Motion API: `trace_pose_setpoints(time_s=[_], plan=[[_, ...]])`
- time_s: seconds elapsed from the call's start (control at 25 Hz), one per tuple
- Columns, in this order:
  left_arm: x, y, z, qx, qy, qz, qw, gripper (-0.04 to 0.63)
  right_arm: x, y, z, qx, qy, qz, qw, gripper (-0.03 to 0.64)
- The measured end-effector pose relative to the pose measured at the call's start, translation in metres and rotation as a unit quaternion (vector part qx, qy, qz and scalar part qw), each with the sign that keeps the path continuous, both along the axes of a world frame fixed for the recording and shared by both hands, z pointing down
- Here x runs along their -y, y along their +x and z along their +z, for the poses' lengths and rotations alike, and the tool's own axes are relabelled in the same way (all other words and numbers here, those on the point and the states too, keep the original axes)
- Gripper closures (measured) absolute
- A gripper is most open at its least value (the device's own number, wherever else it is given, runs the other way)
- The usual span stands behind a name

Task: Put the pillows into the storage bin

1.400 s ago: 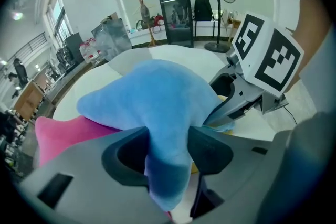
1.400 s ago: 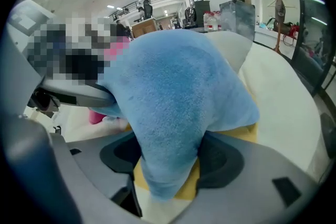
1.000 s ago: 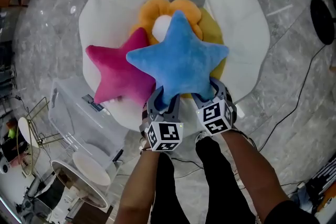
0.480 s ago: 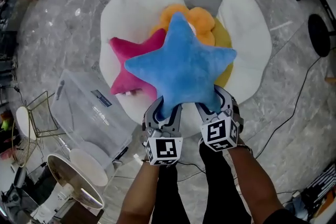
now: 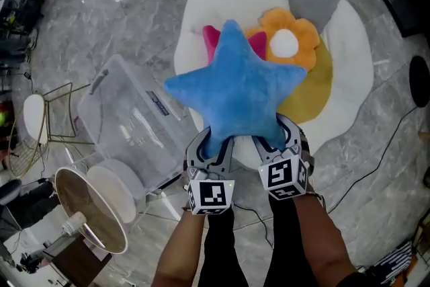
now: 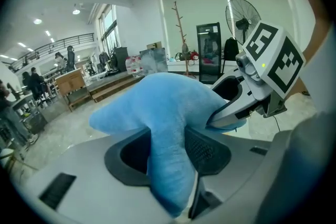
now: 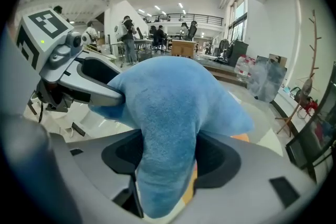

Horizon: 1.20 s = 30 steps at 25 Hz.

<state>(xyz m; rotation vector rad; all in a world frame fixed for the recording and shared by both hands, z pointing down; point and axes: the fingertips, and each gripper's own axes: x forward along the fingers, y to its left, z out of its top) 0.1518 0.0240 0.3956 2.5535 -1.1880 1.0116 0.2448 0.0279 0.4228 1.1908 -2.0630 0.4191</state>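
Observation:
A blue star pillow [image 5: 236,91] hangs in the air, held by its two lower arms. My left gripper [image 5: 213,143] is shut on the left lower arm of the blue star pillow [image 6: 165,134]. My right gripper [image 5: 272,138] is shut on the right lower arm of the same pillow [image 7: 168,128]. Behind it a pink star pillow [image 5: 213,40] and an orange flower pillow [image 5: 287,37] lie on a white round seat [image 5: 349,77]. The clear storage bin [image 5: 131,121] stands on the floor left of the seat.
A standing fan [image 5: 91,201] leans at the lower left beside the bin. A wire rack [image 5: 57,114] sits further left. A yellow cushion [image 5: 309,94] lies under the flower pillow. A black cable [image 5: 376,138] runs across the grey marble floor at the right.
Both grippers have lifted the blue star pillow off the seat and carried it left toward the bin. The pink star is now mostly hidden behind it.

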Motion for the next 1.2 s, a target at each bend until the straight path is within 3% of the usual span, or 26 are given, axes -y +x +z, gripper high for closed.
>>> trace_pose_setpoints(time_s=[0.48,0.88,1.2], plan=[[-0.025,-0.208,0.006,0.01,-0.017,-0.126,0.9918,0.382,-0.002,-0.209,0.006,-0.001,-0.007,-0.136,0.991,0.318],[-0.063,-0.361,0.031,0.01,-0.044,-0.225,0.9733,0.379,-0.02,-0.368,0.028,-0.011,-0.012,-0.245,0.969,0.314],[-0.083,-0.455,0.071,0.006,-0.078,-0.282,0.9562,0.379,-0.03,-0.467,0.065,-0.036,-0.026,-0.308,0.95,0.31]])
